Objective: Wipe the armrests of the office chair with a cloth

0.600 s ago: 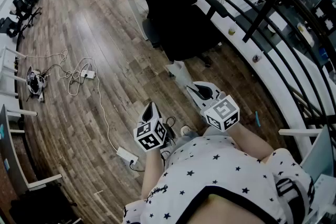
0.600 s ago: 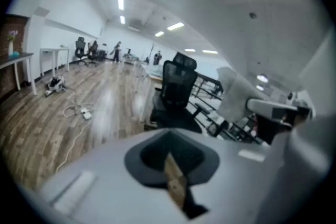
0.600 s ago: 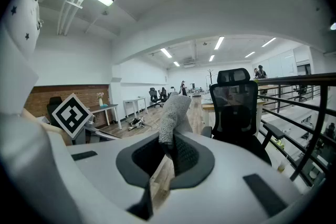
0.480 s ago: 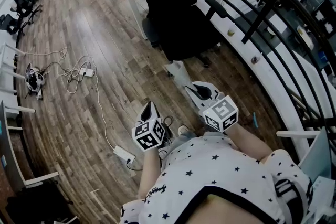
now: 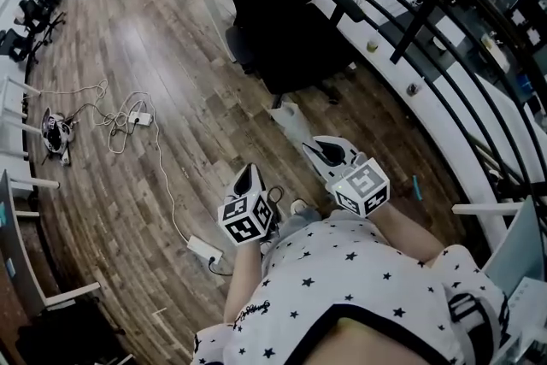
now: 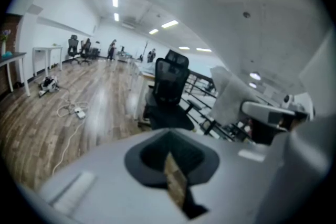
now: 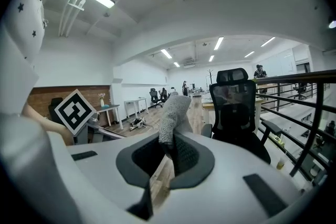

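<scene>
While your right gripper (image 7: 168, 152) has its jaws pinched on the cloth (image 7: 173, 113), the grey fabric stands up out of them as a limp fold, and in the head view it hangs just ahead of the tips. Your left gripper (image 6: 170, 165) has its jaws pressed together on nothing; only a sliver of floor shows through the slit.

The office chair (image 5: 286, 8) lies straight ahead of both tongs and well apart from them, its backrest turned towards you. So the move turns on this: the cloth-bearing gripper is the nearer one, and the right-hand armrest (image 5: 345, 6) sits ahead of it and slightly to its right, close beside the black railing (image 5: 444, 21). Its pad seems to run away from you, roughly in line with the jaws (a judgement from the right gripper view, where it juts forward past the seat). You would likely reach past the backrest and draw the cloth along that length, not across it.

The left-hand armrest is the harder case. From the head view I can make out only a dark edge beside the seat ahead of the left gripper, and I cannot tell whether that is armrest or seat. The left gripper view is too soft to settle it. The top of the backrest is cut off by the frame, and the wheeled base is mostly hidden under the seat. Just to the left of the left gripper a power strip (image 5: 203, 250) and its cable lie on the floor.
</scene>
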A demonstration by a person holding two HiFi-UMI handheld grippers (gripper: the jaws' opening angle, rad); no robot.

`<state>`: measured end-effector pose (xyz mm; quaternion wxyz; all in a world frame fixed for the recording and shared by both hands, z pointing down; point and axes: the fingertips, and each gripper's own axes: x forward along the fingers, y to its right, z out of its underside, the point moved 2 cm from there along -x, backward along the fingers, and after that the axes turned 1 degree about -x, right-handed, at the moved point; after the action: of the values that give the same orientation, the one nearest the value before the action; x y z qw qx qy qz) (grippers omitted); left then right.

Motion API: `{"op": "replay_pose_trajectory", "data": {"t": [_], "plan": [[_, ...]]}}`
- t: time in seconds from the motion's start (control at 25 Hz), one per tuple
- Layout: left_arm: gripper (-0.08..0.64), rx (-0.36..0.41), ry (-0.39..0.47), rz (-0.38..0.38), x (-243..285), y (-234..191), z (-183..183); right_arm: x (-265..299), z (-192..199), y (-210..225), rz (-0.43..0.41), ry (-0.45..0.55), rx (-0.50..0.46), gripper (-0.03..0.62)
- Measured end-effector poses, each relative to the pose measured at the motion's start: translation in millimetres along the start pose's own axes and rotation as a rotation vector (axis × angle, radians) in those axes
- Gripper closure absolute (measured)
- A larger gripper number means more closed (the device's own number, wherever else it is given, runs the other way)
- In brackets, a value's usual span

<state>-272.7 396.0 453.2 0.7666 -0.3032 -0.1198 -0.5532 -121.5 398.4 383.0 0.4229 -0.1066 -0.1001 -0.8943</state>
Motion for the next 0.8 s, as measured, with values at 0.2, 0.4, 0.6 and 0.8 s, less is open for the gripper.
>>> {"op": "replay_pose_trajectory", "data": {"t": [0.2,0.4,0.6,0.8], "plan": [[0.557,0.018,-0.009,0.012,3,-3,-1,2,3,-8,-0.019,0.007,0.000,0.565],[0.557,0.024,-0.013,0.019,6,-7,-6,7,1,-7,-0.003,0.014,0.017,0.564],[0.557,0.025,-0.020,0.030,11,-4,-9,8,4,-6,-0.006,0.004,0.046,0.565],[0.557,0.016,-0.026,0.040,21,-2,-13,19,6,0,-0.013,-0.009,0.061,0.563]]}}
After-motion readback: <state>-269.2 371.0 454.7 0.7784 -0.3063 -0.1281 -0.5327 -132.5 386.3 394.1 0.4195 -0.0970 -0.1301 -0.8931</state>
